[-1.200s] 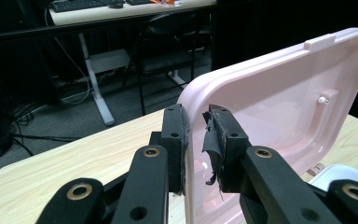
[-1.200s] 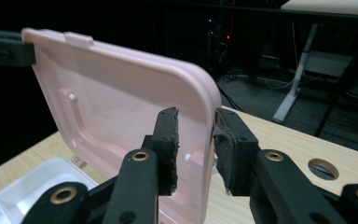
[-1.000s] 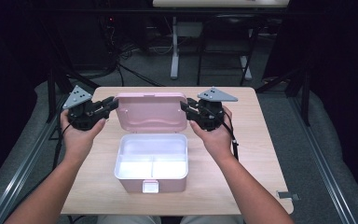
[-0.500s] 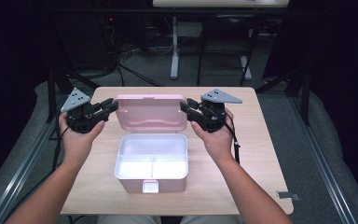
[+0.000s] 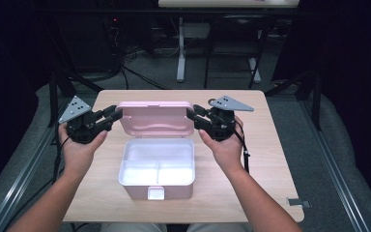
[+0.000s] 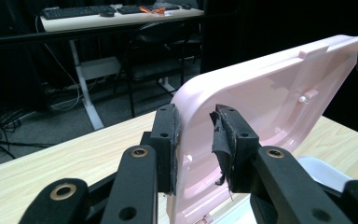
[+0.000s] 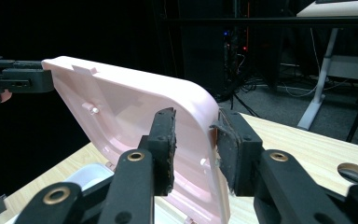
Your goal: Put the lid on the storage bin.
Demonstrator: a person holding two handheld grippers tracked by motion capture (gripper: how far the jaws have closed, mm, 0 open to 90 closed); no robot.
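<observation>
both tools point(image 5: 114, 116) point(image 5: 194, 113) flank the open pink lid point(image 5: 155, 118).

left hand-held gripper point(image 6: 193, 140) jaws opening, loosening on lid point(image 6: 270, 98)

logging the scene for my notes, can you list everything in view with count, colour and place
lunch box base: one, pink outside and white inside with two compartments, middle of the table, latch tab toward the person
lid: one, pink, raised open at the far edge of the base
table: one, light wood, under the box
desk with keyboards: one, pale top, in the dark room beyond
chair: one, black, by that desk
left tool: one, black, at the lid's left edge; its jaws have just been opening, the lid's edge between them with a gap on one side
right tool: one, black, jaws on the lid's right edge
hands: two, holding the tools
</observation>
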